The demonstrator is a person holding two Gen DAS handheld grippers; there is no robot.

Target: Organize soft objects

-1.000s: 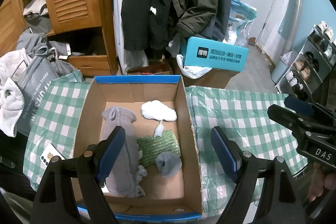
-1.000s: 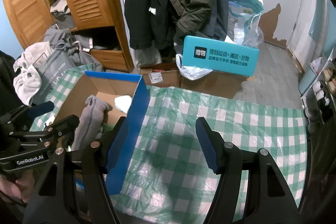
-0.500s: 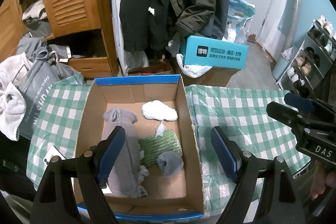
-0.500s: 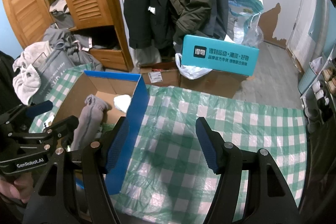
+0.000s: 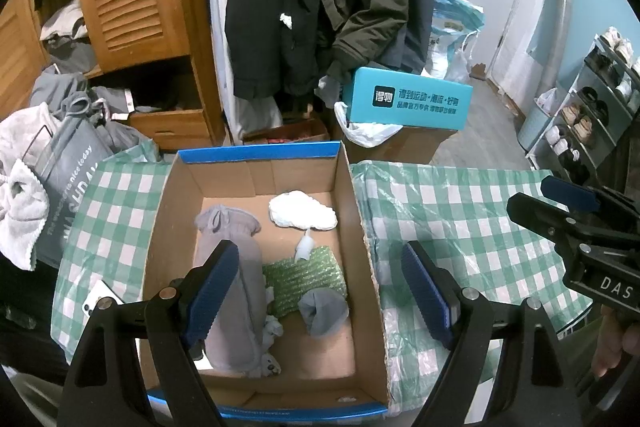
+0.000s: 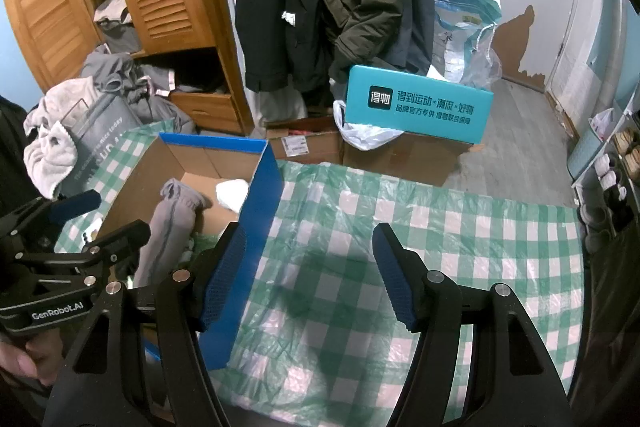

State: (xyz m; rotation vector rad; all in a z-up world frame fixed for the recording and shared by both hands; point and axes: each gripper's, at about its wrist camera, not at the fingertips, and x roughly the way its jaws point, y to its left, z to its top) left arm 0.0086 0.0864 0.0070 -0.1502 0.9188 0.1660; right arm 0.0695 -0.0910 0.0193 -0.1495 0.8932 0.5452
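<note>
Soft objects gathered inside an open cardboard box [image 5: 362,227] with blue outer walls, set on a surface [image 5: 460,211] under a green-and-white checked plastic cloth. Largest of them: a long grey fabric roll [image 5: 236,279], lying lengthwise along the box's left half. Next: a green bubble-wrap pad [image 5: 304,275] on the box floor just right of the roll. Beyond it, near the far wall: a white fluffy piece [image 5: 302,213]. In front of the pad, touching its near edge: a small grey sock bundle [image 5: 323,311]. Smallest: a little white scrap [image 5: 304,247] at the pad's far edge.

Left hand-held gripper [image 5: 320,291] hovering over the box, blue pads spread wide, nothing between them, roll and sock seen below. Right hand-held gripper [image 6: 308,273] tilted down over the cloth just right of the box, pads spread wide and empty, left pad in line with the box's blue side wall [image 6: 256,219]; contact with that wall not clear.

White phone [image 5: 98,301] lying on the cloth left of the box. Teal carton [image 5: 408,99] with printed lettering on brown boxes beyond the surface, dark coats [image 5: 280,7] hanging behind.
</note>
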